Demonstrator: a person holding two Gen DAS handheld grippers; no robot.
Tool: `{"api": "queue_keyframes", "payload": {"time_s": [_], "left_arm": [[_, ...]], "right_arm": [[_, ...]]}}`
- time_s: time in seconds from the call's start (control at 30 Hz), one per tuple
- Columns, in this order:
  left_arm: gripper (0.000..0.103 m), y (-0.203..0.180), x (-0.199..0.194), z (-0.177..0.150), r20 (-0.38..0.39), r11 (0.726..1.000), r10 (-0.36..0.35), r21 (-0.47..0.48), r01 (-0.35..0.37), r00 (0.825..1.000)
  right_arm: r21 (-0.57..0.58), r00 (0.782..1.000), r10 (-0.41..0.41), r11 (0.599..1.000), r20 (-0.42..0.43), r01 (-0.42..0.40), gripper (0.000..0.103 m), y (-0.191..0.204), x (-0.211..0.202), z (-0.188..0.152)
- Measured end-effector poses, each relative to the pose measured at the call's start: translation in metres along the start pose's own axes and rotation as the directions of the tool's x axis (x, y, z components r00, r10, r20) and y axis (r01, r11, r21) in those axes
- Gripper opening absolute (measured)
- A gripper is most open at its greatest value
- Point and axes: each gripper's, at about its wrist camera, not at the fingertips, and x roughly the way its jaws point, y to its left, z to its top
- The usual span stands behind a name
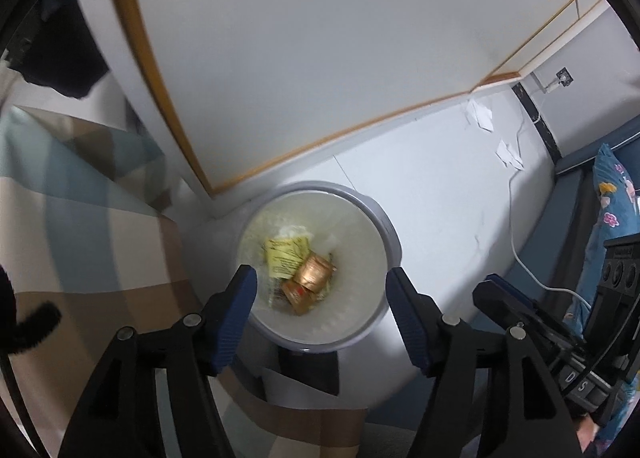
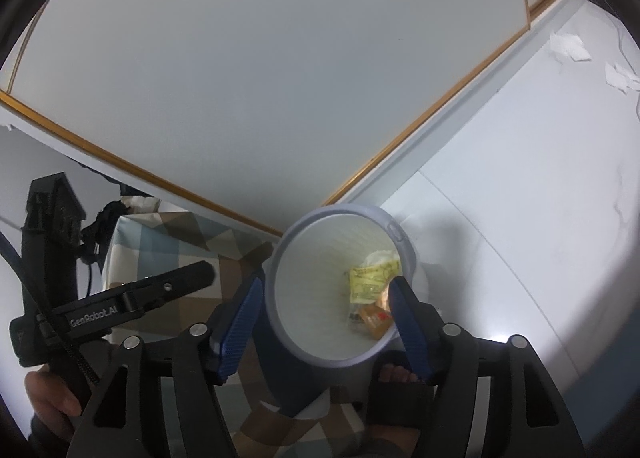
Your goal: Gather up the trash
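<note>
A round bin with a grey-blue rim (image 1: pixel 385 218) stands on the white floor, right below both grippers. Inside lie a yellow printed wrapper (image 1: pixel 285 256), a copper foil wrapper (image 1: pixel 314 272) and an orange packet (image 1: pixel 298 296). My left gripper (image 1: pixel 320 277) hangs open over the bin's mouth, nothing between its blue pads. My right gripper (image 2: pixel 327 287) is also open and empty above the same bin (image 2: pixel 394 232), where the yellow wrapper (image 2: pixel 372 278) shows again. White paper scraps (image 1: pixel 480 114) (image 2: pixel 568 46) lie on the floor farther off.
A white panel with wood trim (image 1: pixel 280 58) leans by the bin. A checked cloth (image 1: pixel 80 226) covers furniture at the left. A white cable (image 1: pixel 520 254) runs across the floor past blue floral fabric (image 1: pixel 612 202). A foot in a black slipper (image 2: pixel 396 384) stands beside the bin.
</note>
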Motion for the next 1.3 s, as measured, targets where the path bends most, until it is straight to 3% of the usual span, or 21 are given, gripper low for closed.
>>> {"api": "queue_keyframes", "payload": {"time_s": [0.3,0.47,1.3], "left_arm": [[0.064,0.001,-0.024,-0.008,0.064,0.999,0.035,0.0,-0.036,0.997],[0.064,-0.003,-0.031,-0.011,0.081,0.998,0.056,0.005,-0.057,0.995],[0.064,-0.009,-0.046,-0.025,0.112,0.994,0.113,-0.003,-0.113,0.987]], "right_arm": [[-0.065,0.997,-0.071,0.995,0.034,0.073,0.084,0.021,-0.017,0.003],[-0.123,0.993,-0.116,0.985,0.039,0.12,0.085,0.033,-0.026,0.002],[-0.142,0.992,-0.114,0.983,0.048,0.12,0.087,0.046,-0.039,-0.006]]}}
